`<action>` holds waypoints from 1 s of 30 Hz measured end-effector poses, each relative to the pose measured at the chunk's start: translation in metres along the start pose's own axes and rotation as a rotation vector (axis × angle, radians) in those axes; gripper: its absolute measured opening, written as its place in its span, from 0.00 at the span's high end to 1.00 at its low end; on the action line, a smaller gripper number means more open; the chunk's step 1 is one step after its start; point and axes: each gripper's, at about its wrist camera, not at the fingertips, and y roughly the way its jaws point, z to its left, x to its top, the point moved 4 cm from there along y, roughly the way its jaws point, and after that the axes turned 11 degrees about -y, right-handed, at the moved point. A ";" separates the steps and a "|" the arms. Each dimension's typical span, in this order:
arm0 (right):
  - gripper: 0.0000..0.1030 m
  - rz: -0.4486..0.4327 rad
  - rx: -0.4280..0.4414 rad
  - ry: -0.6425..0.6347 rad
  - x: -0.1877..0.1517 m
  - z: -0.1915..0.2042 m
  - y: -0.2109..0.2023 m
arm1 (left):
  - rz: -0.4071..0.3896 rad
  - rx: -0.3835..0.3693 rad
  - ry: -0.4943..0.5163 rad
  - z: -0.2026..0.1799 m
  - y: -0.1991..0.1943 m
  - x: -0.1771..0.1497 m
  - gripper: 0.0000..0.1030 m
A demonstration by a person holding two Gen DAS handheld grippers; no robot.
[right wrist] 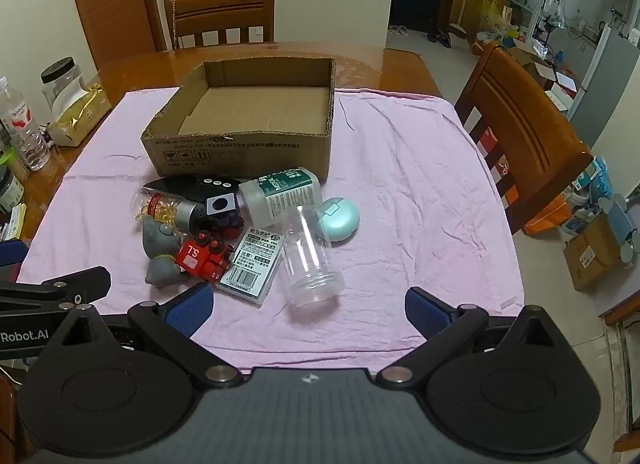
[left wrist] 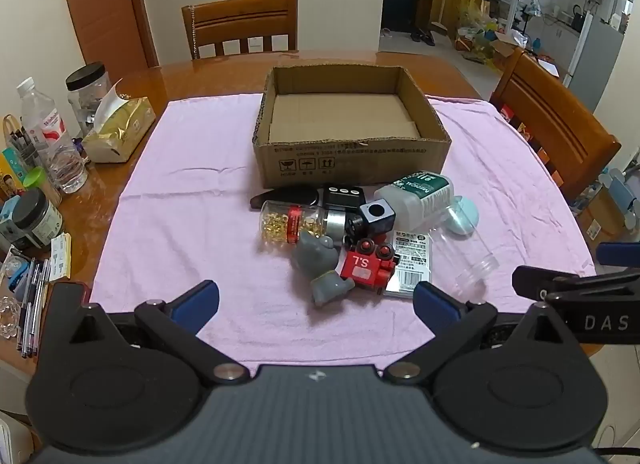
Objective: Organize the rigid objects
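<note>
both grippers, left (left wrist: 316, 298) and right (right wrist: 306, 306), hanging near the pile, tongs wide apart, nothing gripped. rigid clutter heaped just in front of the empty cardboard box (left wrist: 352, 155), toy train (left wrist: 370, 268) and clear jar (right wrist: 310, 256) nearest, probably staged for easy drop-in.

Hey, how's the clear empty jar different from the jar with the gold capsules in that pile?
The clear jar is empty; the capsule jar holds gold capsules. The clear jar has no lid, its open mouth facing the grippers, while the capsule jar wears a silver cap. The clear jar is bare plastic; the capsule jar carries a red label. Both are see-through and lie on their sides on the pink cloth, in front of the cardboard box.
</note>
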 end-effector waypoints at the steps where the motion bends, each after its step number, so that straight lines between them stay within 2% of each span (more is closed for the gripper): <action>1: 0.00 -0.001 0.000 -0.001 0.000 0.000 -0.001 | 0.003 0.002 -0.002 0.000 0.000 0.000 0.01; 15: 0.00 -0.017 -0.010 -0.006 0.003 0.002 -0.006 | -0.005 -0.006 0.007 0.002 -0.014 0.007 0.01; 30: 0.00 -0.030 -0.013 -0.010 0.005 -0.003 -0.009 | -0.009 -0.010 0.007 -0.004 -0.008 0.004 0.01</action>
